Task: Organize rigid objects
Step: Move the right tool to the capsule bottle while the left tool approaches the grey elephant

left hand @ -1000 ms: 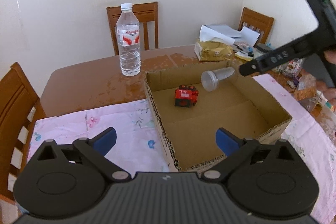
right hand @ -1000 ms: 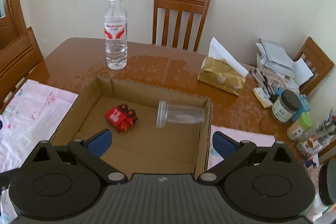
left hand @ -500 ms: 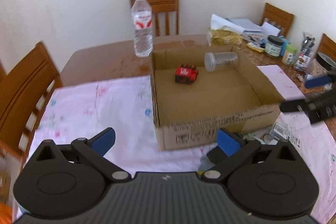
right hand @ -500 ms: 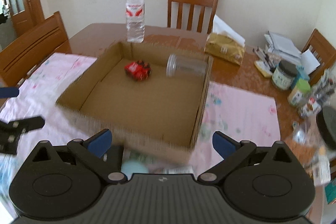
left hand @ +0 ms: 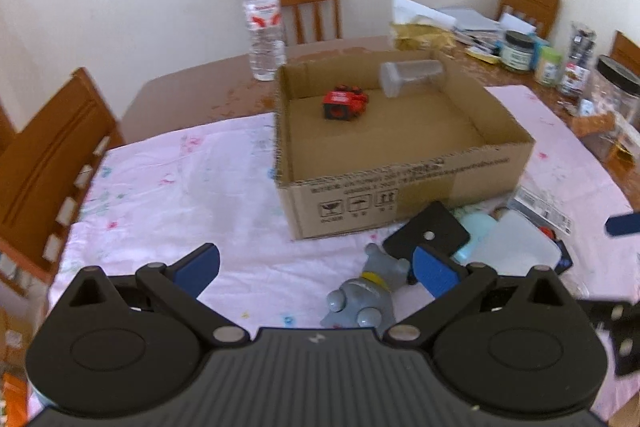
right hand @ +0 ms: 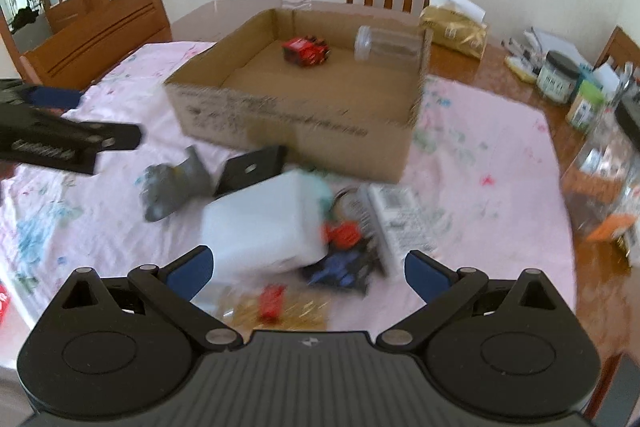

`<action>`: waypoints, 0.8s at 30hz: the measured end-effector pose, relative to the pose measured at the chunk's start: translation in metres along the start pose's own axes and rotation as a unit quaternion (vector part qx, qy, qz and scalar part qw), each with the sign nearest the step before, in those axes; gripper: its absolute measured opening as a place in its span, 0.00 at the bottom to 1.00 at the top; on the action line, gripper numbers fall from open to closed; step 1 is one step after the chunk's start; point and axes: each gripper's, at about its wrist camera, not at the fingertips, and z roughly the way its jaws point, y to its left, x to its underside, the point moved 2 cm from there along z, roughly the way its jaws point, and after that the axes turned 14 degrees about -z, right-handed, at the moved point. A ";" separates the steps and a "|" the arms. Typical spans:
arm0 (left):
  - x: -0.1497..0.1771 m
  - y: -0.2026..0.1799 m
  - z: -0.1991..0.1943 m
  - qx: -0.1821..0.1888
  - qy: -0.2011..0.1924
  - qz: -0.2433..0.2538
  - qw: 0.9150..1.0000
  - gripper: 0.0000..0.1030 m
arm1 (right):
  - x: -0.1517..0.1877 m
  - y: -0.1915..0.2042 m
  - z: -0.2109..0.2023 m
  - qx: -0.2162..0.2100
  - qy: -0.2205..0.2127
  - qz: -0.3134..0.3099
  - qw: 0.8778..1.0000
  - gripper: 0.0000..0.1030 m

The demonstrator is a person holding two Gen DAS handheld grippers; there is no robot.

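While both pairs of jaws are spread and empty, a red toy car [left hand: 344, 101] and clear plastic jar [left hand: 412, 78] lie inside the cardboard box [left hand: 404, 187]; next, the grey toy figure [left hand: 366, 297] on the tabletop would be pinched.

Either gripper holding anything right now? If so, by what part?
Nothing held. Left gripper and right gripper both have jaws wide open, above the clutter in front of the cardboard box.

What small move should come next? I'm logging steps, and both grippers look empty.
Probably lower the open left gripper onto the grey toy figure lying just ahead of it on the cloth; the cardboard box already holds two items.
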 end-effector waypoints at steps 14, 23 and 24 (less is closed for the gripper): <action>0.012 0.018 0.009 0.078 0.042 0.037 0.995 0.99 | 0.020 0.053 0.038 0.079 0.071 0.024 0.994 1.00; 0.009 0.010 0.021 0.081 0.050 0.043 0.995 0.99 | 0.037 0.024 0.048 0.125 0.097 0.080 0.984 1.00; 0.008 0.008 0.025 0.078 0.052 0.042 0.995 0.99 | 0.040 0.021 0.049 0.125 0.102 0.082 0.983 1.00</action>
